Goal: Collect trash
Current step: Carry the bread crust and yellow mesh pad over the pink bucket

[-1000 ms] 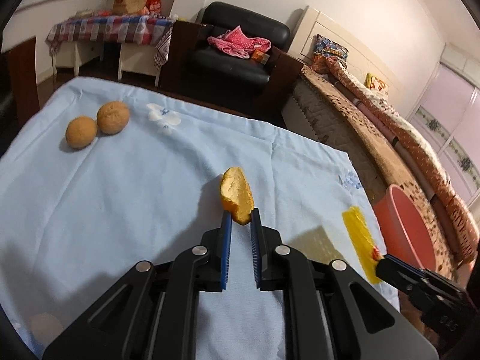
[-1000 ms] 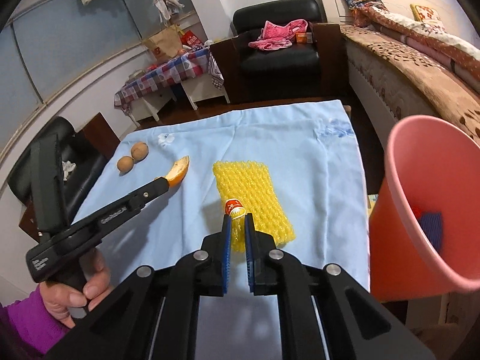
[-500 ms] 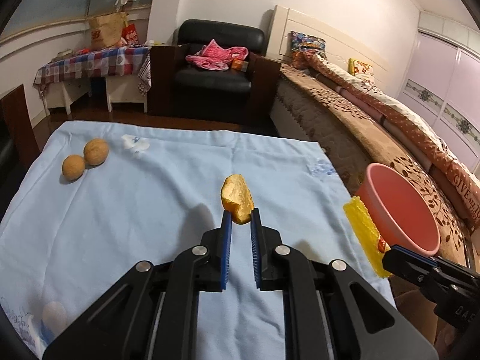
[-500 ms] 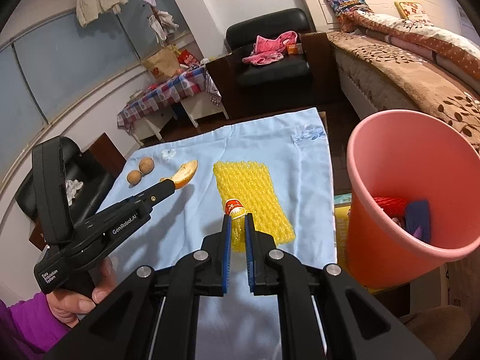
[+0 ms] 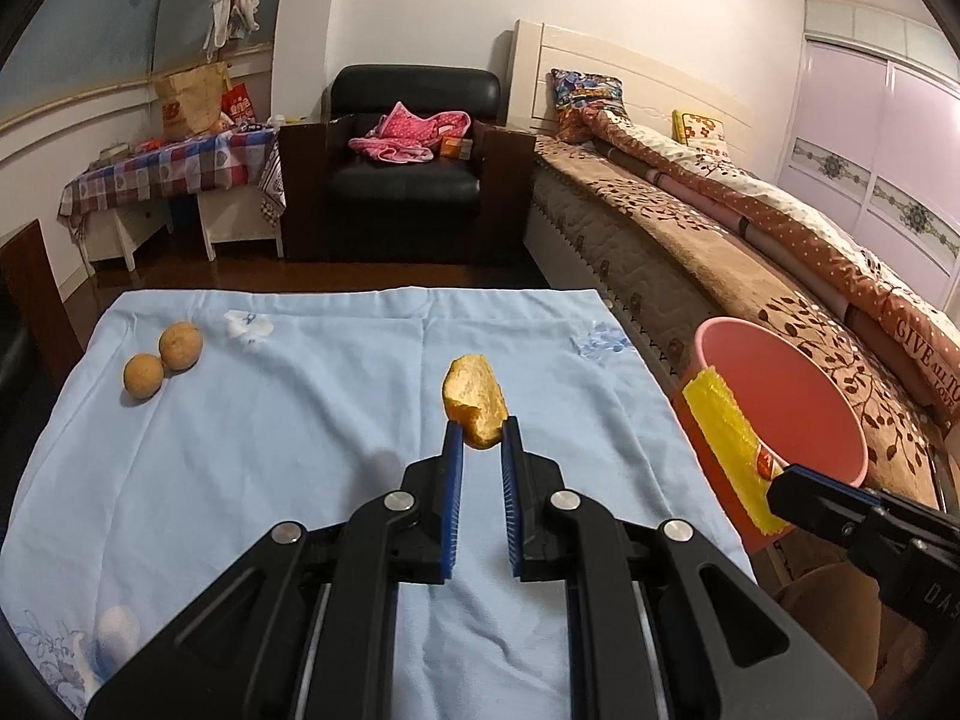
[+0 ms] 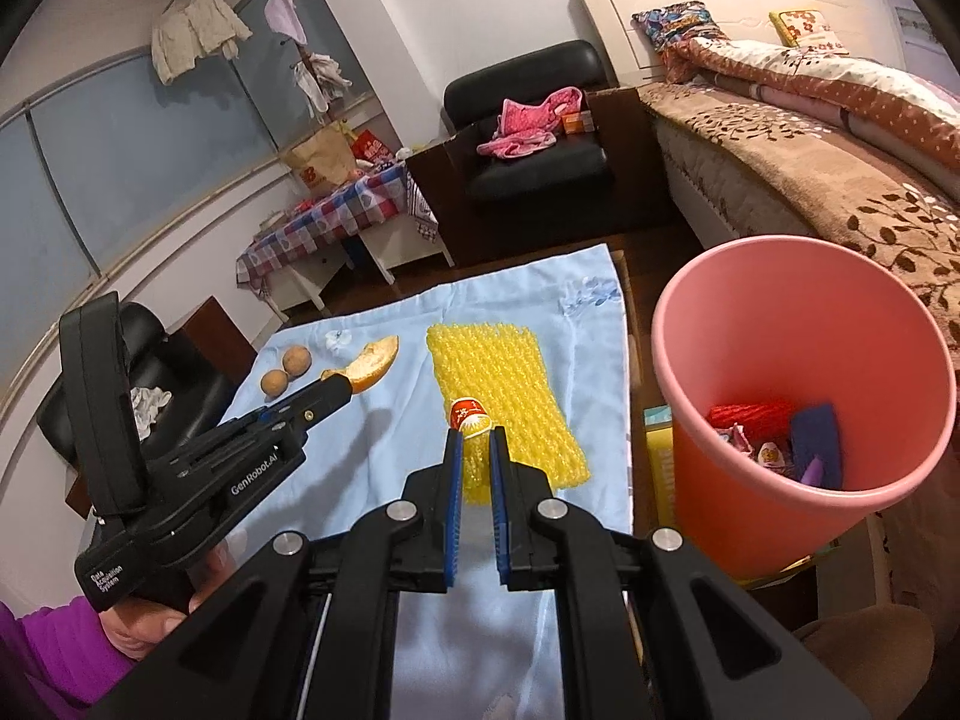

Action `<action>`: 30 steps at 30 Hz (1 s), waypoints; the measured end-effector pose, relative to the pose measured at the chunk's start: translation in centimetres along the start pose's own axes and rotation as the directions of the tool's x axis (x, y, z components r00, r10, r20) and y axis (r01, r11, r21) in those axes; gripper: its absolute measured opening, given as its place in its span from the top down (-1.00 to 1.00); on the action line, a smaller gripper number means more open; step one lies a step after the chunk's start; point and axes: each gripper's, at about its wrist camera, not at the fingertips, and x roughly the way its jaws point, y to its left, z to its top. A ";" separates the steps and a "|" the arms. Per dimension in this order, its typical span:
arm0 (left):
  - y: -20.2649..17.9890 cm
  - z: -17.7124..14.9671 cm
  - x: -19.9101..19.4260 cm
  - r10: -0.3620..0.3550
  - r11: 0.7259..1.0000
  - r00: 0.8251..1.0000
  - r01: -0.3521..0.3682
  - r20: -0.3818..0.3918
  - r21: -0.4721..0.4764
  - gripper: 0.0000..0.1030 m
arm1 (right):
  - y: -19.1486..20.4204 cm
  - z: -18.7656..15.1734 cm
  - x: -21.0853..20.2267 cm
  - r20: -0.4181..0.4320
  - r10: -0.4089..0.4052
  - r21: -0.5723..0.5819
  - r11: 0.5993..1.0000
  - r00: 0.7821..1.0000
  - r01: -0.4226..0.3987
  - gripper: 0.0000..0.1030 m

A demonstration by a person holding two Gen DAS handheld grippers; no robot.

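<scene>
Now both loads are off the surface (image 5: 252,480) and higher than a moment ago, and the pink bin (image 6: 804,396) beside the surface's right edge fills far more of the right-hand view than it did. The right hand-held gripper (image 6: 476,438) pinches the near end of the yellow foam net (image 6: 504,384) between nearly closed jaws, a small red sticker showing just above the tips; a second back the net hung over the middle of the blue cloth, and now, from the left side, it lines up against the bin's near wall. The left hand-held gripper (image 5: 480,435) is clamped narrowly on the orange peel (image 5: 474,399), which has swung towards the right edge too. To my eye both pieces are on their way to the bin and only the carry over the rim and the drop are left for them.

Two brown round fruits (image 5: 162,360) sit near the far left corner; whether they count as trash I cannot say. In the bin I make out something red, something blue and some wrappers, not clearly. The bin's base is cut off, and so is all of the person but a purple sleeve (image 6: 54,660) and part of a hand.
</scene>
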 end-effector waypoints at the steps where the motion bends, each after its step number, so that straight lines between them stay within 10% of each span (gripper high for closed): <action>1: -0.2 0.0 -0.1 -0.001 1.000 1.000 0.001 0.002 0.006 0.77 | -0.1 0.0 -0.2 0.006 -0.002 0.001 1.000 1.000 0.002 0.84; 30: -6.4 1.6 -1.7 -0.097 0.987 0.994 0.088 0.056 0.136 0.77 | -3.1 -0.1 -6.0 0.131 -0.081 0.093 0.993 0.988 0.069 0.84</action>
